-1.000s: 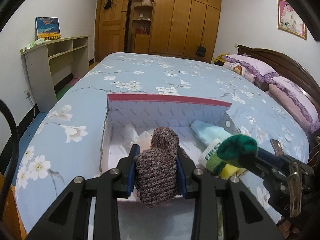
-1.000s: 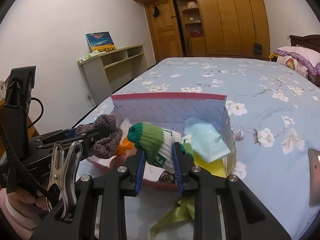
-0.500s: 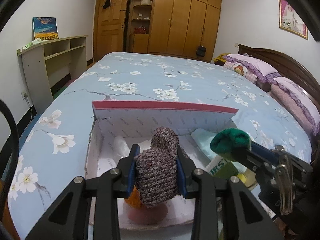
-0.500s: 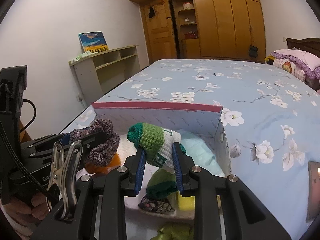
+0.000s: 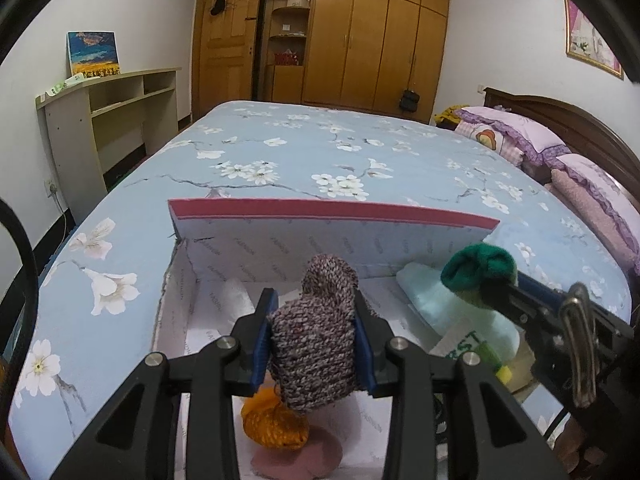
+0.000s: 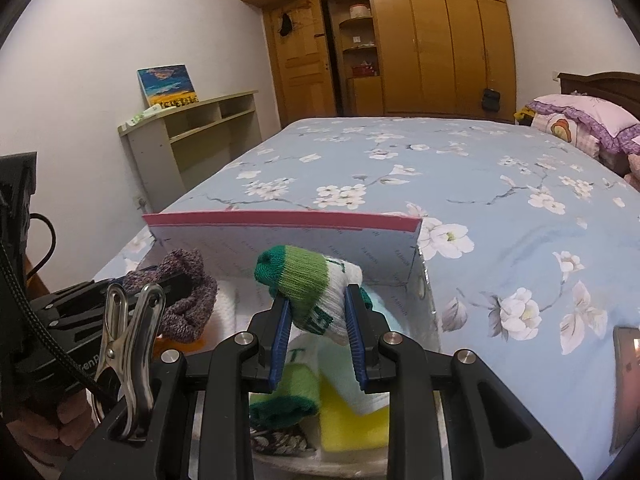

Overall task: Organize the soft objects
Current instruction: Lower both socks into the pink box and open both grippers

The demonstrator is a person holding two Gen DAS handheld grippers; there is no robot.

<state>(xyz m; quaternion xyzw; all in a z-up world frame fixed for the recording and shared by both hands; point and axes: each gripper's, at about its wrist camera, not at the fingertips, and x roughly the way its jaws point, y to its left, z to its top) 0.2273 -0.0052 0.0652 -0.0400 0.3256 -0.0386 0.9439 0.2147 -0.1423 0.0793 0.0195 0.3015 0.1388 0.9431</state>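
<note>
Several soft things already lay in the box (image 5: 280, 248) below the fingers, while the left gripper (image 5: 313, 344), just loosening, pinched a brown knitted sock (image 5: 316, 340) and the right gripper (image 6: 318, 332) clamped a green-white sock (image 6: 316, 288), both unreleased.

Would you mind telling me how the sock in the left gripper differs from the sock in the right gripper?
The left gripper holds a brown-grey sock of coarse, mottled knit; the right gripper holds a green and white sock in a finer knit with plain colour bands. The brown-grey sock has no lettering; the green and white sock has green letters on its white part. Both are bunched between blue pads over the open box.
</note>
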